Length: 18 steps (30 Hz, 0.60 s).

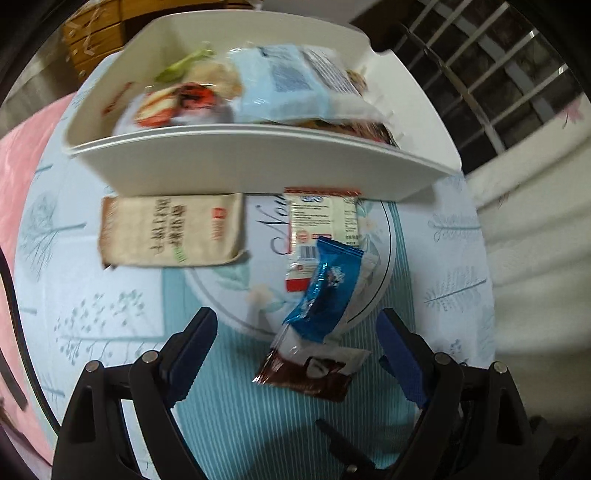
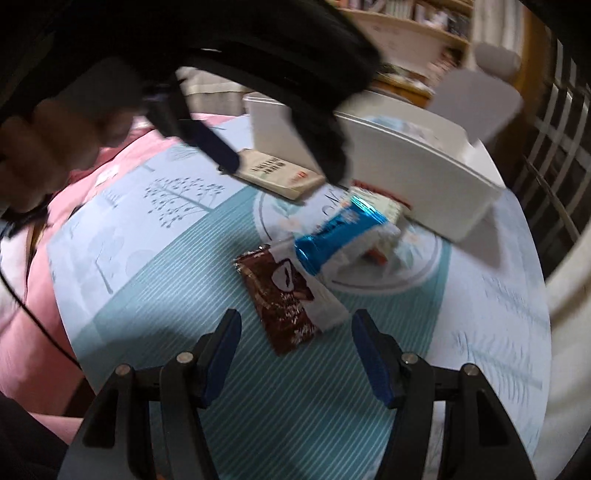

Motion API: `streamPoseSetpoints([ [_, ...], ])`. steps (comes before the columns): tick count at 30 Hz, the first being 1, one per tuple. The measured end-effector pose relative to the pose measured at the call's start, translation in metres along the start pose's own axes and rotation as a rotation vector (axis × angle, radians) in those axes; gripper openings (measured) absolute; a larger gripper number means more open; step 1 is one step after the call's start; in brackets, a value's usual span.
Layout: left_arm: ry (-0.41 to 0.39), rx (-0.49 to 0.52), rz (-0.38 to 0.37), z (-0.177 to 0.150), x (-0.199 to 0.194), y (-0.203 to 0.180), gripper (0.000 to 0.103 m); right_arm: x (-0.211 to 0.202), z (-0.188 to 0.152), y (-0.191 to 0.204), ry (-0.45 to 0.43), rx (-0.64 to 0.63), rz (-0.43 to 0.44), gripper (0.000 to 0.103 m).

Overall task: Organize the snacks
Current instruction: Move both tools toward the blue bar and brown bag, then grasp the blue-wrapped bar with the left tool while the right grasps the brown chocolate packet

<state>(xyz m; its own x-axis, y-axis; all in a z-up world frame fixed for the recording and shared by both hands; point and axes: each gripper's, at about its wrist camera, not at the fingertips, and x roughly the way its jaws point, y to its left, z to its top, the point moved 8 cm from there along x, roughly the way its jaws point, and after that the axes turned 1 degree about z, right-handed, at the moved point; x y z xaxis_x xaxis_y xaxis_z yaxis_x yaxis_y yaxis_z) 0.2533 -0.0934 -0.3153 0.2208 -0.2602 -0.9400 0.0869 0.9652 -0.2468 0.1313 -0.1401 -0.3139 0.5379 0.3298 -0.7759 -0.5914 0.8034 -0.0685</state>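
Four packets (image 1: 321,291) loose before the bin (image 1: 258,162); more inside, blurred, uncountable.
Left gripper (image 1: 299,354) spread wide, empty; right gripper (image 2: 295,350) spread, empty.

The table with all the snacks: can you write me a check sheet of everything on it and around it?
Surface: patterned blue tablecloth.
Job's things: white bin holding snacks; beige packet, red-edged packet, blue wrapper, brown wrapper loose on the cloth.
Clutter: nothing seen.
Grippers: left tongs open, empty; right tongs open, empty.
Cables: black cable beside the pink cloth.
Surroundings: window grille, bookshelf.
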Motion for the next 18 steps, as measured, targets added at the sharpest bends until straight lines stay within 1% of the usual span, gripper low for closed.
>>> streamPoseSetpoints([
  [4, 0.057, 0.048, 0.017, -0.002, 0.026, -0.016, 0.087, 0.011, 0.001, 0.003, -0.017, -0.065, 0.036, 0.062],
  [6, 0.071, 0.059, 0.024, -0.003, 0.034, -0.020, 0.087, 0.016, 0.001, 0.004, -0.020, -0.086, 0.045, 0.062],
  [11, 0.078, 0.073, 0.045, 0.000, 0.048, -0.028, 0.085, 0.022, 0.001, 0.003, 0.003, -0.059, 0.097, 0.062],
  [14, 0.084, 0.064, 0.052, 0.003, 0.054, -0.031, 0.078, 0.024, 0.002, 0.003, 0.009, -0.048, 0.129, 0.062],
  [15, 0.086, 0.062, 0.056, 0.004, 0.056, -0.032, 0.073, 0.024, 0.002, 0.003, 0.012, -0.043, 0.132, 0.062],
  [17, 0.084, 0.050, 0.064, 0.005, 0.057, -0.033, 0.069, 0.026, 0.002, 0.002, 0.020, -0.036, 0.127, 0.062],
  [18, 0.084, 0.042, 0.064, 0.005, 0.058, -0.033, 0.065, 0.027, 0.004, 0.001, 0.017, -0.033, 0.127, 0.061],
])
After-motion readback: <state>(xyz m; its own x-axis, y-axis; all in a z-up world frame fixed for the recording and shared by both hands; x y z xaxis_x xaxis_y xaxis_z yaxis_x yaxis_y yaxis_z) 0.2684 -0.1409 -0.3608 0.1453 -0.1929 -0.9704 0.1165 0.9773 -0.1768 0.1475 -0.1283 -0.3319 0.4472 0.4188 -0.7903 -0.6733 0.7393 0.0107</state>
